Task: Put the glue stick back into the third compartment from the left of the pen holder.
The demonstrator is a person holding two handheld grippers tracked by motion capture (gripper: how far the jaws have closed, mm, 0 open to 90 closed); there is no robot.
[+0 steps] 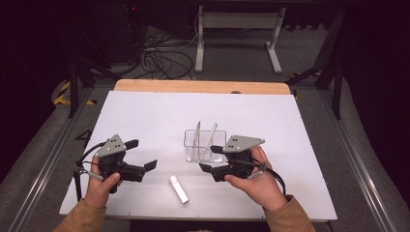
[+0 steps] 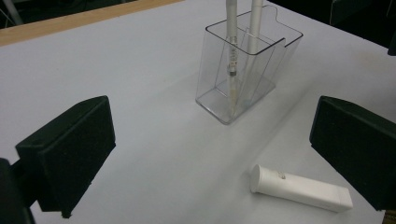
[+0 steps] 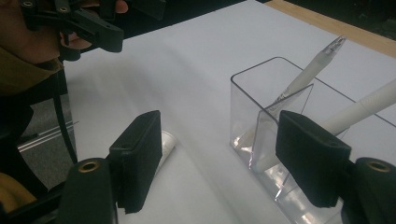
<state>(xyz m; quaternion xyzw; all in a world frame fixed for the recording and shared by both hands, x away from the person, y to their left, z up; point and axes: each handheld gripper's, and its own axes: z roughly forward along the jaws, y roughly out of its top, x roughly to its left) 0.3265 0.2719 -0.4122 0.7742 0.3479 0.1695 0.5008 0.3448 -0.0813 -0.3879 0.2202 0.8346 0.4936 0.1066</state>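
Observation:
A clear plastic holder (image 1: 205,145) stands mid-table with two white pens (image 1: 197,136) leaning in it. A short white tube (image 1: 179,188) lies flat in front of it. My left gripper (image 1: 141,154) hovers left of the tube, open and empty. In the left gripper view its jaws stand wide apart (image 2: 210,135), with the holder (image 2: 243,74) ahead and the tube (image 2: 299,189) near the right jaw. My right gripper (image 1: 211,158) sits just in front of the holder, open, nothing between its jaws. The right gripper view (image 3: 224,154) has the holder (image 3: 271,107) close behind the right jaw and the tube (image 3: 166,142) behind the left.
The white board (image 1: 145,111) covers the table, with a wooden strip (image 1: 193,86) along its far edge. Metal rails run along both sides. On the floor beyond lie cables (image 1: 164,58) and a white stand (image 1: 237,29). The left hand and gripper (image 3: 88,23) are at the top left of the right gripper view.

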